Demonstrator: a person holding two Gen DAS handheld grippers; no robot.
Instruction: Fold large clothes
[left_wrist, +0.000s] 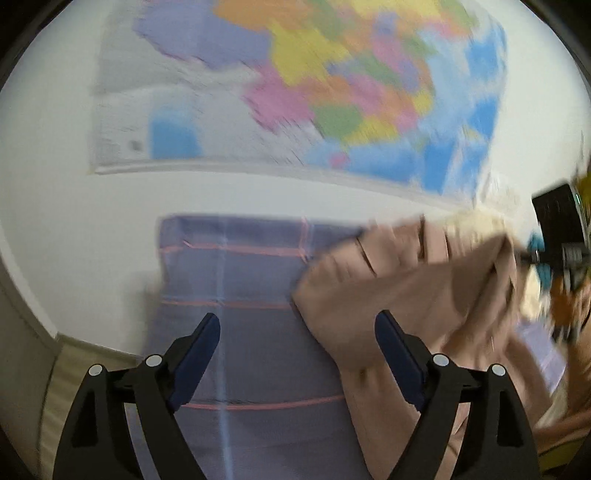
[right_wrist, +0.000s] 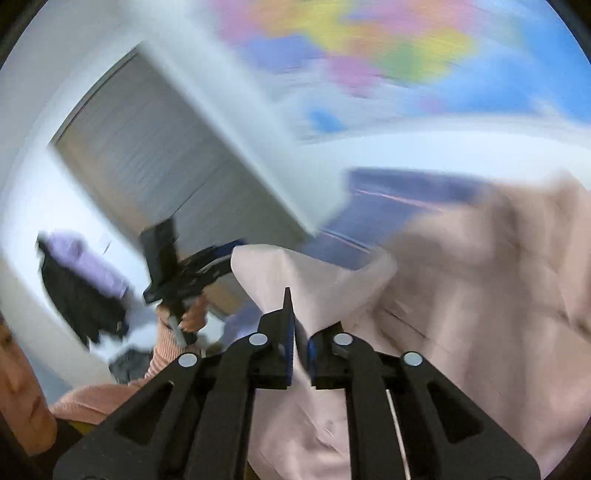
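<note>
My right tool (right_wrist: 300, 339) pinches the lifted pale pink fabric garment (right_wrist: 461, 280) at lower centre for spreading, while my left tool (left_wrist: 297, 332) hangs released.

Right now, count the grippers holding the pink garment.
1. The right gripper is shut on a fold of the pink garment. The left gripper is open above the purple checked sheet, holding nothing.

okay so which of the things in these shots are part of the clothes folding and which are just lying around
Part of the job:
- pink garment, pinched by the right tool
- left tool, open, holding nothing
- blue checked sheet under the garment

Just lying about:
- wall map
- lilac and black clothes in the background
- grey door
</note>
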